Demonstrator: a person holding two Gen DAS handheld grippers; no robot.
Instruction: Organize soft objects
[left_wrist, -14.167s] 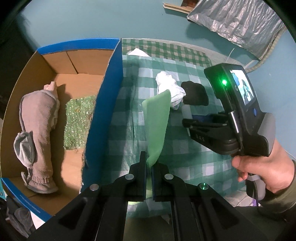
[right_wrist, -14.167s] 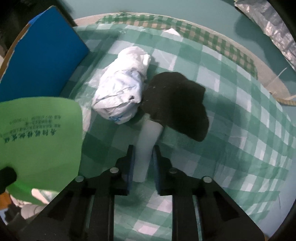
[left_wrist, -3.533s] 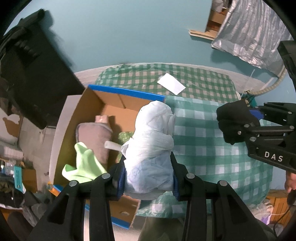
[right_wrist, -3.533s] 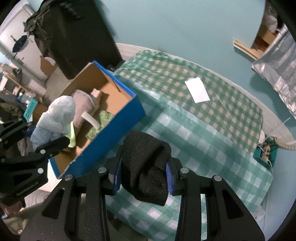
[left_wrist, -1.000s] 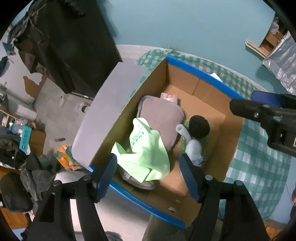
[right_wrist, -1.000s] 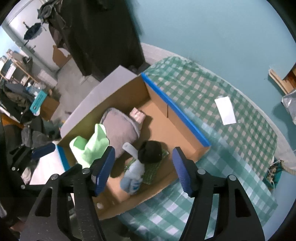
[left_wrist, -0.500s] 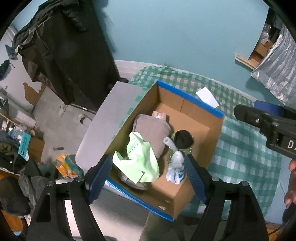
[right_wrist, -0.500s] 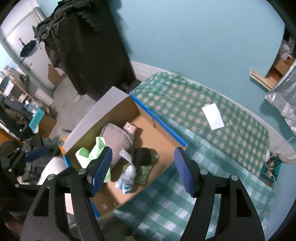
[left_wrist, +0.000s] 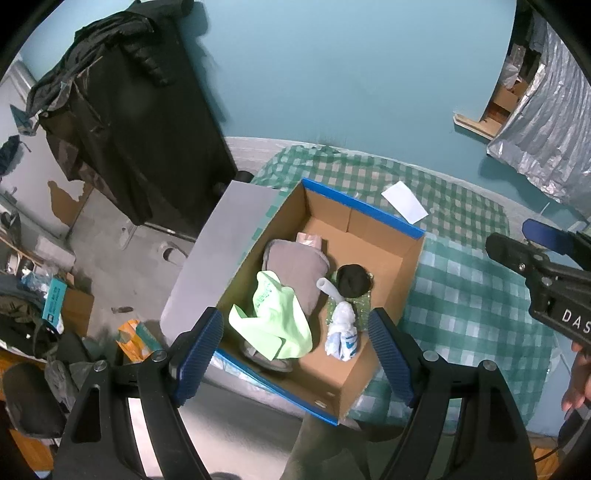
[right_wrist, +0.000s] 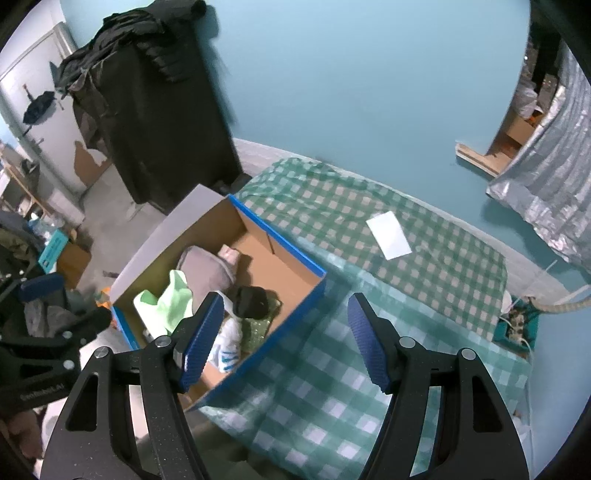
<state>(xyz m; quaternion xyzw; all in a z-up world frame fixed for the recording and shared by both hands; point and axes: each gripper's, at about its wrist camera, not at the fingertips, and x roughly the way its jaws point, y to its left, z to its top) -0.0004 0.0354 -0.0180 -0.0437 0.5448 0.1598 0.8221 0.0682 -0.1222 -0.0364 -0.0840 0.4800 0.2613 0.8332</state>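
Note:
An open cardboard box (left_wrist: 384, 254) with blue edges sits at the table's left end; it also shows in the right wrist view (right_wrist: 291, 258). Inside lie a grey cloth (left_wrist: 295, 266), a light green cloth (left_wrist: 277, 317), a black sock (left_wrist: 352, 280), a white tube (left_wrist: 327, 287), a white plastic bundle (left_wrist: 341, 330) and a green glitter pad (left_wrist: 364, 301). My left gripper (left_wrist: 295, 350) is open and empty, high above the box. My right gripper (right_wrist: 286, 339) is open and empty, high above the table beside the box.
A green checked cloth (right_wrist: 424, 295) covers the table, with a white paper slip (right_wrist: 388, 230) at its far side. A dark cabinet draped with clothes (right_wrist: 159, 110) stands behind the box. Clutter lies on the floor at left (left_wrist: 48, 306). A silver sheet (left_wrist: 543, 129) hangs at right.
Both grippers have risen higher and pulled back from the box, which looks smaller now. Both stay open and empty. The items in the box have not moved.

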